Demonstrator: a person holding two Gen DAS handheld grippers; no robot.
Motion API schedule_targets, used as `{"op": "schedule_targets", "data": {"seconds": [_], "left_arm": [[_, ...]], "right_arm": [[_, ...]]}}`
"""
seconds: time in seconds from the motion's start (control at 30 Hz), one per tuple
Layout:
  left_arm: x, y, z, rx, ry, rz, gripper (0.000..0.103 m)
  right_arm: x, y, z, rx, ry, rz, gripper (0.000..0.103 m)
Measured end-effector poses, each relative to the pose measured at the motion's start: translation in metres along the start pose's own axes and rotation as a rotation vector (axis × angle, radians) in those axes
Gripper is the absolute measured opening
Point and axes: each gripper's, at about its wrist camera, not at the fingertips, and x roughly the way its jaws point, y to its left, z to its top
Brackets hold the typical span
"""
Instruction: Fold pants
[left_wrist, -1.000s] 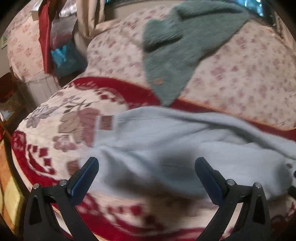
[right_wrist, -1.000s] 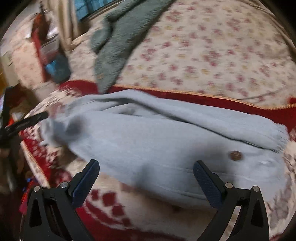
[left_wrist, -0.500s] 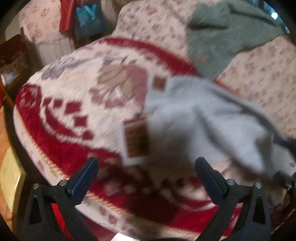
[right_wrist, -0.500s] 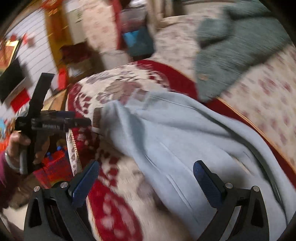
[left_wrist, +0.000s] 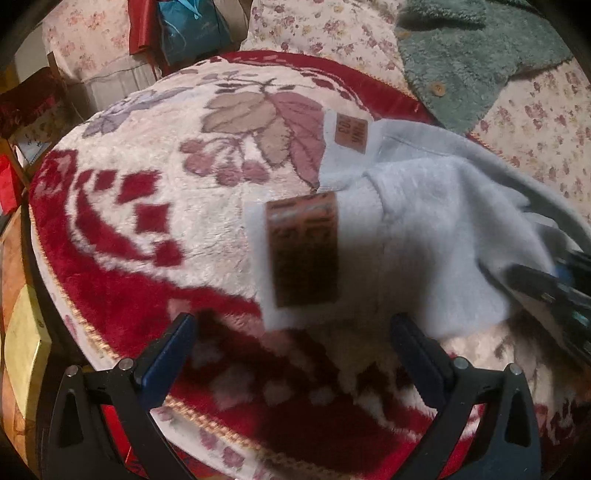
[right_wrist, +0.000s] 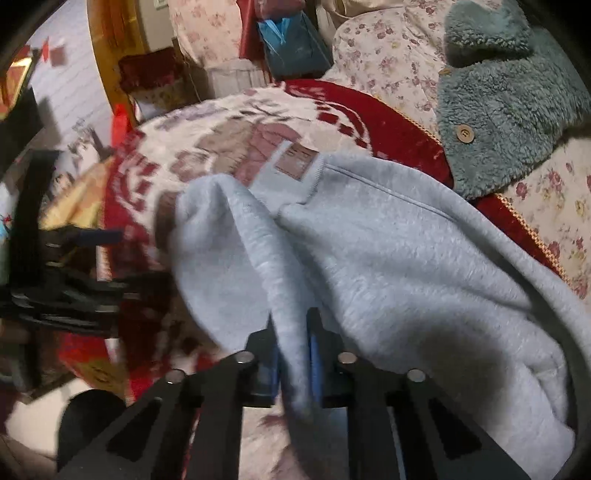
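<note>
Pants (right_wrist: 388, 258): lying, light blue fleece, bunched and partly doubled over, on the red-and-cream floral blanket (left_wrist: 155, 206); spreading toward the right of both views.
Cuff with large brown label (left_wrist: 303, 251): draping off a raised fold, hanging just ahead of the left tool; label blurred, print not readable.
Cuff with small brown patch (left_wrist: 351, 133): lying flat on the blanket, just beyond the labelled cuff; showing also in the right wrist view at the far edge of the fabric.
Left tool (left_wrist: 291, 339): hovering above the blanket with fingers spread wide, gripping nothing; labelled cuff sitting just past the fingertips, contact not confirmable.
Right tool (right_wrist: 293, 354): clenching on a ridge of pants fabric, blue pads pressing either side of the fold; fabric rising in a pinched crest from between the fingers.
Right tool as seen from the left wrist (left_wrist: 546, 288): entering from the right edge, dark and blurred, lying against the pants.
Left tool as seen from the right wrist (right_wrist: 70, 273): sitting at the left edge, blurred, near the blanket edge.
Green fleece garment (right_wrist: 509, 110): resting on the floral bedspread (right_wrist: 376, 62) behind the pants, wooden button showing, well apart from both tools.
Blue bag (left_wrist: 192, 29): standing beyond the blanket, in the background.
</note>
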Motion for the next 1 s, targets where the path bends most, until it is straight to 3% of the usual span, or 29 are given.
{"op": "schedule_targets", "data": {"seconds": [0.13,0.43,0.57,0.63,0.67,0.73,0.77,0.8,0.87,0.93,1.0], "left_arm": [[0.015,-0.006,0.005,-0.028,-0.001,0.005,0.103],[-0.008,-0.005,0.049,-0.079,-0.210,-0.137,0.103],[-0.010,0.009,0.048,-0.002,-0.171,-0.030,0.103],[-0.007,0.040,0.036,-0.036,-0.117,0.011,0.103],[-0.005,0.056,0.030,-0.061,-0.083,-0.008,0.103],[-0.014,0.074,0.018,-0.080,-0.088,-0.074,0.103],[-0.018,0.073,0.016,-0.070,-0.069,-0.048,0.103],[-0.022,0.068,0.014,-0.049,-0.060,-0.022,0.103],[-0.038,0.057,0.013,-0.015,-0.114,-0.004,0.103],[-0.058,0.053,0.013,-0.012,-0.164,-0.024,0.103],[-0.078,0.053,0.015,-0.044,-0.213,-0.053,0.103]], "right_arm": [[-0.029,0.013,-0.004,-0.018,-0.041,0.036,0.010],[-0.052,0.033,-0.027,0.040,-0.065,0.138,0.011],[-0.025,0.042,-0.035,0.043,-0.030,0.108,0.011],[-0.008,0.046,-0.042,0.034,-0.009,0.091,0.012],[0.004,0.047,-0.046,0.045,0.013,0.092,0.013],[0.022,0.049,-0.055,0.070,0.051,0.077,0.018],[0.024,0.050,-0.058,0.080,0.056,0.076,0.018],[0.021,0.050,-0.060,0.087,0.046,0.076,0.018],[0.008,0.046,-0.060,0.097,0.041,0.106,0.019],[-0.017,0.041,-0.061,0.096,0.011,0.129,0.021],[-0.052,0.035,-0.068,0.091,-0.039,0.123,0.031]]}}
